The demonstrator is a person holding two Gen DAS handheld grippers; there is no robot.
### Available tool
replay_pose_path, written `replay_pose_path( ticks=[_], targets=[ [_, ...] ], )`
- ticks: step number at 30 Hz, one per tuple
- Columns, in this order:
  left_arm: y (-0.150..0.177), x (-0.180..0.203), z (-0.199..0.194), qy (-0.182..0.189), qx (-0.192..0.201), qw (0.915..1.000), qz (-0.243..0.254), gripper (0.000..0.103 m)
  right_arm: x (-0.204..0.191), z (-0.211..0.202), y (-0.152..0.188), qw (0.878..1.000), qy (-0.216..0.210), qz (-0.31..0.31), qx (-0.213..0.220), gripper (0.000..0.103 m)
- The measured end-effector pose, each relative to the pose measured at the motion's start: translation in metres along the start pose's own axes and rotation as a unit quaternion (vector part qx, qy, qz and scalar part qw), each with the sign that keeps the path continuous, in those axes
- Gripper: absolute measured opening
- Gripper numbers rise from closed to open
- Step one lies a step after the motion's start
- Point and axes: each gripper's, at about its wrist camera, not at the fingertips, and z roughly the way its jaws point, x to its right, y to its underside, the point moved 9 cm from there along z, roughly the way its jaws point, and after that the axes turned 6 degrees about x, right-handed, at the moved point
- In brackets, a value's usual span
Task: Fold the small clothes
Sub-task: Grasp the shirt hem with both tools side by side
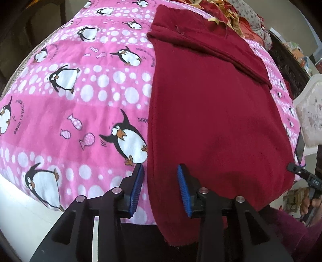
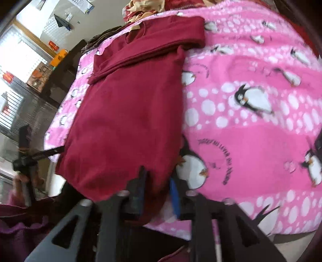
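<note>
A dark red garment lies flat on a pink penguin blanket, with one part folded across its far end. My left gripper straddles the garment's near left edge. Its blue pads stand apart and the cloth lies loose between them. In the right wrist view the same garment runs away from me. My right gripper sits at its near right corner, blurred, with red cloth in the gap between the fingers and the pads apart. Each gripper shows small at the edge of the other's view.
A heap of other clothes lies past the garment's far end. The blanket spreads wide to one side. Dark furniture with boxes and a window stand beyond the bed. The bed's near edge is just under both grippers.
</note>
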Motion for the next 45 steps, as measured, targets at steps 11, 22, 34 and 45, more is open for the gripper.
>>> replay_pose_path(
  ticks=[11,22,34,45],
  targets=[
    [0.007,0.000,0.005,-0.008,-0.011,0.9999,0.003,0.021,-0.009,0.000,0.009,1.000,-0.021,-0.013,-0.005,0.051],
    [0.019,0.001,-0.005,0.011,-0.023,0.9996,0.009,0.022,-0.010,-0.001,0.010,0.999,-0.043,-0.004,-0.013,0.063],
    [0.016,0.020,-0.002,0.037,-0.023,0.9989,0.015,0.000,-0.024,0.006,0.016,0.997,-0.076,-0.021,-0.026,0.022],
    [-0.005,0.031,-0.014,0.079,-0.007,0.9968,0.014,0.000,-0.039,0.007,-0.001,0.995,-0.100,-0.029,-0.013,0.013]
  ],
)
